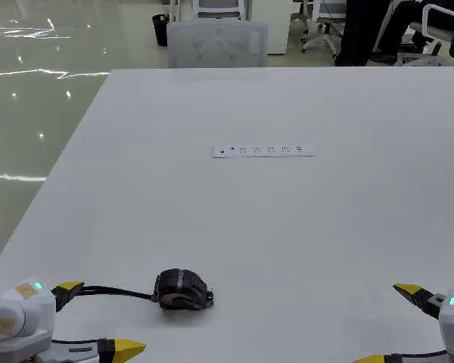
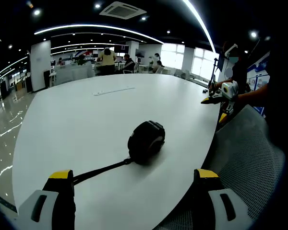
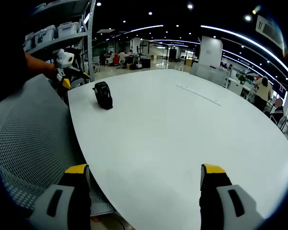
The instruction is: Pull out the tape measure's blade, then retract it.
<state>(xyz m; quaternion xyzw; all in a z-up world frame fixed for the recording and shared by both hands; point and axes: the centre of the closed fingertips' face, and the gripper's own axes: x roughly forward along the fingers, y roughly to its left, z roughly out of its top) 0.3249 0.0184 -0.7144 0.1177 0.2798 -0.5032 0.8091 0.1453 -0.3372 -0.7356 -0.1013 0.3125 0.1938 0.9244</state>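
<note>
While jaws apart, tape measure (image 1: 183, 290) untouched

Most of the table (image 1: 303, 227) is bare white top in the head view, open to either gripper. At lower left the tape (image 1: 181, 290) lies near the front edge, and its black strap (image 1: 113, 290) runs left toward one jaw tip of the left gripper (image 1: 98, 318), whose jaws are spread wide. From the tape across to the right gripper (image 1: 390, 325) at lower right, also spread wide, nothing stands in the way. A flat power strip (image 1: 262, 151) lies at centre, well beyond the tape. A chair (image 1: 217, 41) stands at the far edge, top centre.
</note>
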